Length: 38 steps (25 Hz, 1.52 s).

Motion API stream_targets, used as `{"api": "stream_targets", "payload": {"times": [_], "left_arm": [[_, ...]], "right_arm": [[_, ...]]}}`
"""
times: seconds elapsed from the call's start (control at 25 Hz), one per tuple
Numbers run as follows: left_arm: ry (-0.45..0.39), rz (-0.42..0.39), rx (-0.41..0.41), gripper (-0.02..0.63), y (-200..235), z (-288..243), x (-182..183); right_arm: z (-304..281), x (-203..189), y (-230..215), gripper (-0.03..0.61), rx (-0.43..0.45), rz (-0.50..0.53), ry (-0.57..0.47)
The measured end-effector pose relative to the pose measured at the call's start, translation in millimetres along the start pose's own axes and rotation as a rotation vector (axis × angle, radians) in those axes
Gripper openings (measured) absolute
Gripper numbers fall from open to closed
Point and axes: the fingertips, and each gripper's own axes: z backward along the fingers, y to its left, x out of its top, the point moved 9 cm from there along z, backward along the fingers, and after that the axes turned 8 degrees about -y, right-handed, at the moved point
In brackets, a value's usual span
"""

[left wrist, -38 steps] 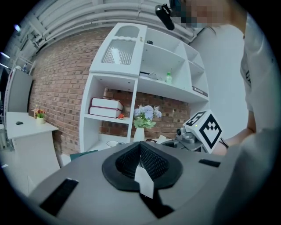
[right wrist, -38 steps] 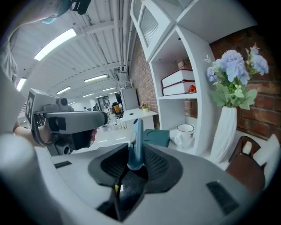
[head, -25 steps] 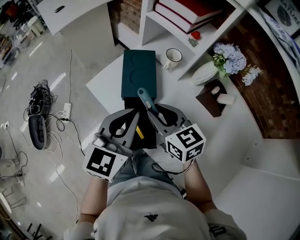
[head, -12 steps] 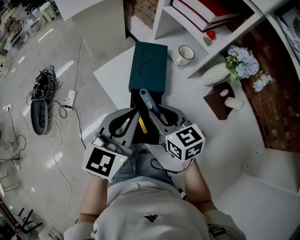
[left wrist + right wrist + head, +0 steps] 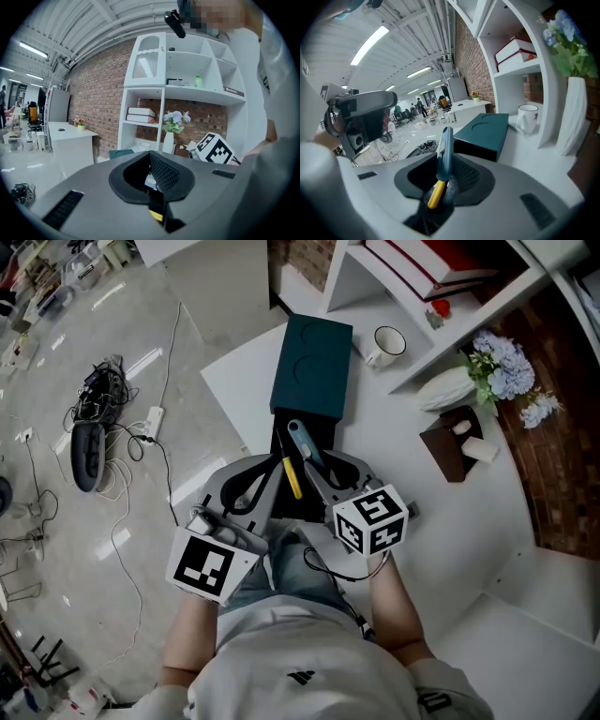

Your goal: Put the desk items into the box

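An open black box [image 5: 279,442] stands on the white desk [image 5: 234,395], with its dark teal lid [image 5: 312,367] resting at its far end. My right gripper [image 5: 314,470] is shut on a blue-handled tool [image 5: 302,442], which points up and away from the jaws [image 5: 443,159] over the box's open part. A yellow stick-like item [image 5: 292,478] shows just below it, inside the box. Beside it on the left, my left gripper [image 5: 270,472] hovers over the box's left rim. Its jaws [image 5: 154,180] are slightly apart and hold nothing.
A white mug [image 5: 385,341] stands right of the lid, at the foot of a white shelf unit with red books [image 5: 436,259]. A white vase with pale flowers [image 5: 511,367] and a brown tissue box [image 5: 453,442] sit further right. Cables [image 5: 94,418] lie on the floor.
My right gripper has sunk with the blue tool, whose tip went from the lid's near edge to over the open box. The left gripper has barely shifted.
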Motion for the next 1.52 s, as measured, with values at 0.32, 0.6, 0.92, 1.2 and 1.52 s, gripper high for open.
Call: {"api": "stream_targets", "payload": {"times": [0.32, 0.6, 0.92, 1.2, 1.52], "left_arm": [[0.003, 0.006, 0.028, 0.012, 2, 9, -1], [0.004, 0.013, 0.043, 0.012, 8, 14, -3], [0.004, 0.024, 0.060, 0.012, 11, 25, -6], [0.002, 0.029, 0.076, 0.012, 12, 37, -8], [0.010, 0.032, 0.086, 0.012, 12, 48, -10]], "right_arm": [[-8, -12, -1, 0.110, -0.001, -0.006, 0.055], [-20, -23, 1, 0.110, -0.018, 0.005, 0.126], [-29, -30, 8, 0.112, -0.037, 0.012, 0.208], [-35, -39, 13, 0.112, -0.081, 0.019, 0.290], [-39, -46, 16, 0.114, -0.131, 0.038, 0.348]]}}
